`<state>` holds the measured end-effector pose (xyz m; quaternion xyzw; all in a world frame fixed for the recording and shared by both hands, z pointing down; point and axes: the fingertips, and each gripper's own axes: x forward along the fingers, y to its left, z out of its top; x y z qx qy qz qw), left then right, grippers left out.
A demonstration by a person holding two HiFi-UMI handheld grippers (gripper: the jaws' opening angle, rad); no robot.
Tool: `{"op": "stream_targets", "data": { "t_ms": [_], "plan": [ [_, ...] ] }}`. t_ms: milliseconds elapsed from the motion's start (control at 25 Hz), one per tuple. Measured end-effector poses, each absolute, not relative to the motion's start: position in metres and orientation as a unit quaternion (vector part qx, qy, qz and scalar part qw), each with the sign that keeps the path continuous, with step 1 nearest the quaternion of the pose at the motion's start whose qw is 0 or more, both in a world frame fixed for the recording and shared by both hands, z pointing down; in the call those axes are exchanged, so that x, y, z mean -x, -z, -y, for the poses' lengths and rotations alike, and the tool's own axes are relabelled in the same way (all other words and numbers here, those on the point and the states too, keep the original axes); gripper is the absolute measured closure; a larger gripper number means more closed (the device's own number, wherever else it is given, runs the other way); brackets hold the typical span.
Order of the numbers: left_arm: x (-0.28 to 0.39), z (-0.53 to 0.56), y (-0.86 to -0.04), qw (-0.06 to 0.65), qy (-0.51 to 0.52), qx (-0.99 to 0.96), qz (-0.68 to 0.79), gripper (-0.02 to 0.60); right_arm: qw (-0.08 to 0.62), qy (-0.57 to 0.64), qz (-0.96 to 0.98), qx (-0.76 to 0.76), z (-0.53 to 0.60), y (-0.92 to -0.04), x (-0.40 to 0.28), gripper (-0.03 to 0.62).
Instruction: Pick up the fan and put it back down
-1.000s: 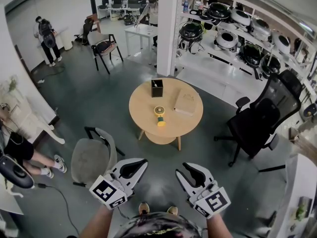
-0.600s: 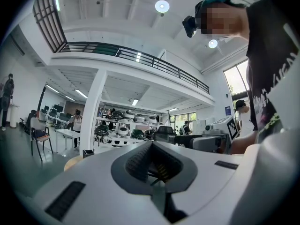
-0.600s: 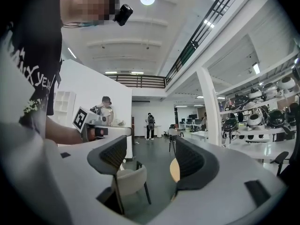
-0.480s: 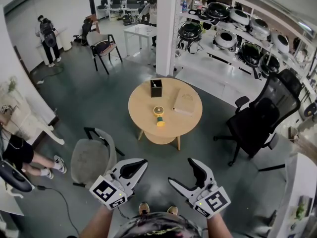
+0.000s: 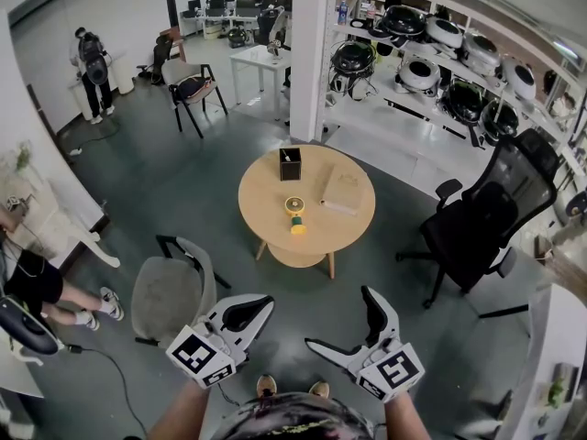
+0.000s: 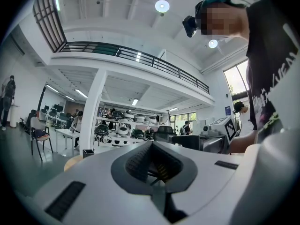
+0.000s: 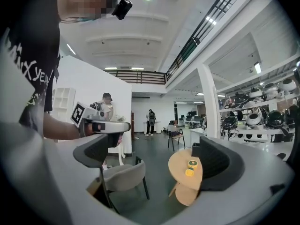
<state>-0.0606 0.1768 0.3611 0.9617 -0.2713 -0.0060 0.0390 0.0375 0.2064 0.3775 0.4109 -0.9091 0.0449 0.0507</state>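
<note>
Yellow fan [image 5: 294,214] lies on the wooden counter [image 5: 266,200], well apart from the empty, opening right claw [image 5: 337,319] and the clenched, empty left claw [image 5: 257,304]; best to step closer before reaching.

Big open workshop here: a grey-green floor [image 5: 147,172] runs wide under white walls [image 5: 55,26]. Dead centre stands a round wooden counter [image 5: 266,200]. A grey padded chair [image 5: 170,291] sits near its left side, and a black mesh office chair [image 5: 491,218] is off to the right. A white pillar [image 5: 309,53] rises behind, with white shelving [image 5: 376,119] beside it. Further back, a white table [image 5: 261,58] and a black-framed chair [image 5: 193,88]. Overhead, a railed mezzanine [image 6: 117,54] and round ceiling lights [image 6: 162,5] glowing.
</note>
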Motion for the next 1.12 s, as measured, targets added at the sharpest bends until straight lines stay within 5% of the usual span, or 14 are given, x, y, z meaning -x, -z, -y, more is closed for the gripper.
{"op": "stream_targets", "data": {
  "t_ms": [1120],
  "plan": [
    [0.032, -0.197, -0.355, 0.026, 0.001, -0.96, 0.28, 0.569, 0.054, -0.032, 0.909, -0.412, -0.223, -0.381, -0.069, 0.008]
  ]
}}
